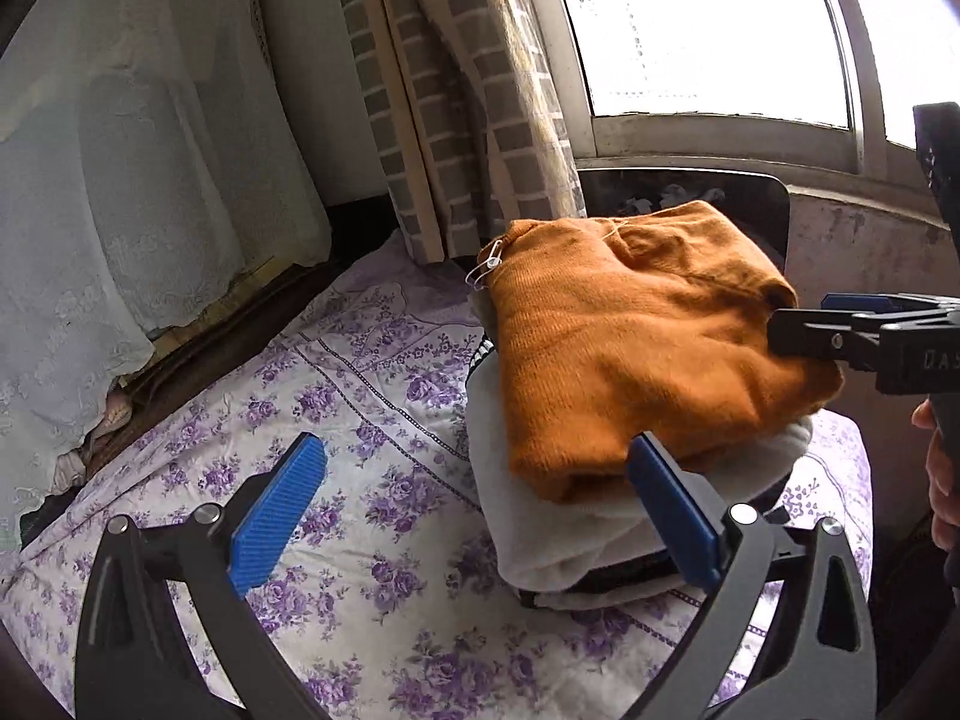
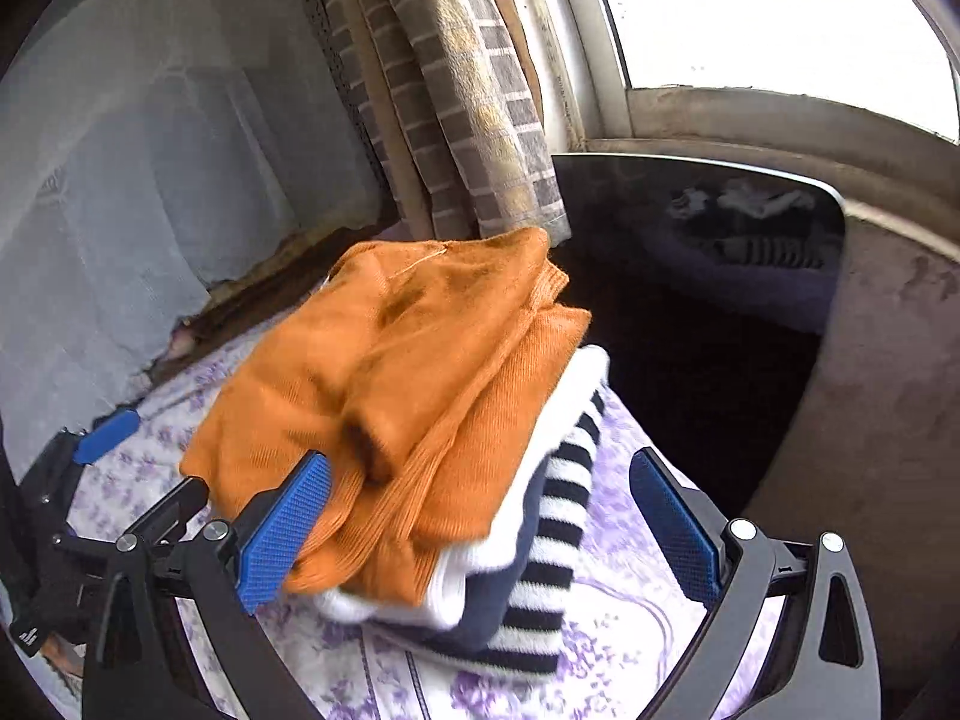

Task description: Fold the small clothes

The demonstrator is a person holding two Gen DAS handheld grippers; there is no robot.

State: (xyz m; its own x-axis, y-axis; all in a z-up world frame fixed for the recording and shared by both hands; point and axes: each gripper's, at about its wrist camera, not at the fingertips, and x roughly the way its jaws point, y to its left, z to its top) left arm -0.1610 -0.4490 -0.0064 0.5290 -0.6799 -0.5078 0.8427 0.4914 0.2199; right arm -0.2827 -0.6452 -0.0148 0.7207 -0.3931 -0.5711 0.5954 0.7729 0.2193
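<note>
The only lettering I can make out is on the body of my right tool [image 1: 798, 315] as my left camera sees it: white characters that look like "D A S", cut off by the frame edge. On the orange sweater [image 1: 636, 348] a small white tag loop [image 1: 487, 267] hangs at the collar corner; any print on it is too small to read.

The sweater lies folded on top of a stack on the bed [image 1: 360, 372], which has a purple floral sheet. Under it sit a white garment [image 2: 540, 456], then a navy piece [image 2: 498, 594] and a black-and-white striped one [image 2: 558, 534].

My left tool [image 1: 474, 510] is released, fingers spread wide, the right-hand pad touching the near edge of the stack. My right tool [image 2: 480, 531] is also released, its left-hand pad against the sweater's side, the stack lying between the fingers.

Behind the stack stands a dark glossy panel [image 2: 690, 252], with a brick-pattern curtain [image 1: 456, 120] beside it and the window [image 1: 708, 24] above. A pale lace cloth [image 1: 120, 180] drapes the left.
</note>
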